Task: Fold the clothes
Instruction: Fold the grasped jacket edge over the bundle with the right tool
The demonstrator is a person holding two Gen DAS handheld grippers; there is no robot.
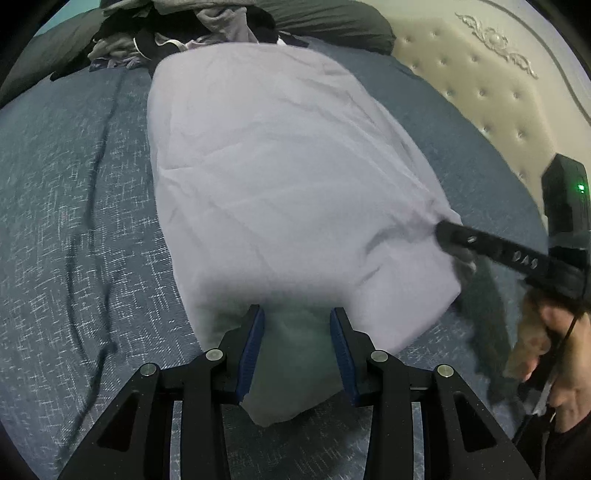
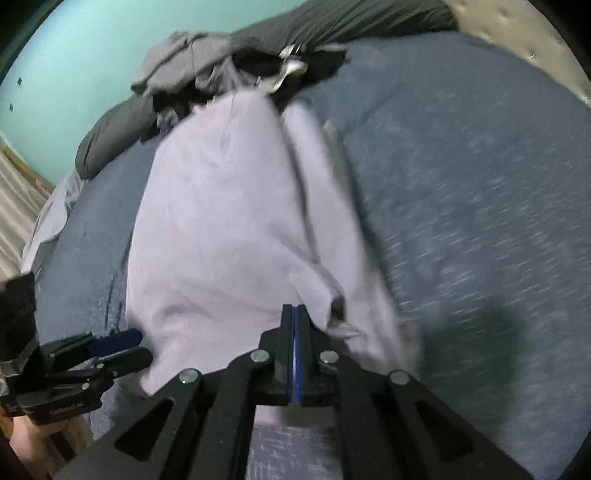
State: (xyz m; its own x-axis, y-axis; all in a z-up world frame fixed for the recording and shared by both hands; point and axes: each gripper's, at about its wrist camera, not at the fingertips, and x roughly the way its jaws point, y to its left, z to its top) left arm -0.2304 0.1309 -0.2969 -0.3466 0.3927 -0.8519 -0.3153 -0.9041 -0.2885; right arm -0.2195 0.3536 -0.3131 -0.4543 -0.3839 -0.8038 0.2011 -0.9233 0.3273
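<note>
Left wrist view. A pale lilac cotton garment (image 1: 280,177) lies spread lengthwise on the blue-grey speckled bedspread (image 1: 74,221), its far end touching a heap of grey and black unfolded clothes (image 1: 184,33) by the dark pillows. The left gripper (image 1: 297,332) stands with its blue-padded jaws wide apart, straddling the garment's near edge without pinching it; cloth lies between the pads (whether it is arriving or letting go cannot be told). At right, the right gripper (image 1: 443,230) meets the garment's near right corner, a hand (image 1: 557,354) on its handle. A cream tufted headboard (image 1: 480,92) stands behind.

Right wrist view. The right gripper (image 2: 294,314) has its jaws pressed together, apparently on the garment's (image 2: 221,221) near hem, though the pinched cloth itself is hidden by the pads. A lengthwise ridge runs along the right side, where a layer appears doubled over, which suggests a fold in hand. The left gripper (image 2: 122,345) sits parted at the near left corner. Holding both near corners presumably keeps the hem taut and square for folding.
</note>
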